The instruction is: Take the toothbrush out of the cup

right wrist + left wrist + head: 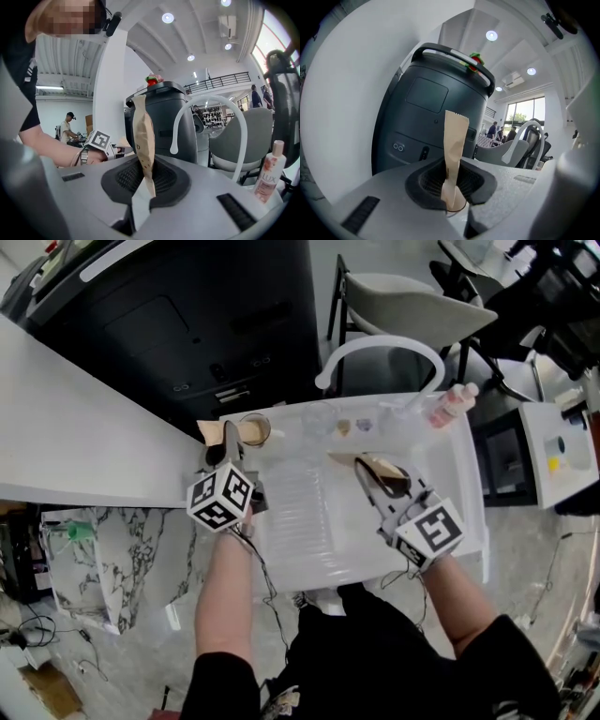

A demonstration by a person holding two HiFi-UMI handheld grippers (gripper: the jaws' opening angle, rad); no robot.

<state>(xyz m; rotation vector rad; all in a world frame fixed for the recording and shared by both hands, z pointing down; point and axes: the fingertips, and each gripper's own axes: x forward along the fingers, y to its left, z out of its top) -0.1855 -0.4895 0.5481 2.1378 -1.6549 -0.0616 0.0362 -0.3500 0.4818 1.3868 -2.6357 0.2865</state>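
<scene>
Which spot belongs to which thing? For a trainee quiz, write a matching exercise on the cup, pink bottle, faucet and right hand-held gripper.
1 cup; 2 pink bottle; 3 faucet; 4 right hand-held gripper
A sink's far right corner; B over the sink's middle, gripping a paper packet; C sink's far left corner; D arching over the sink's far edge
Pairs: 1-C, 2-A, 3-D, 4-B

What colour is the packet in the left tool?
Plain light brown, like kraft paper: packet. It shows best in the left gripper view.
</scene>
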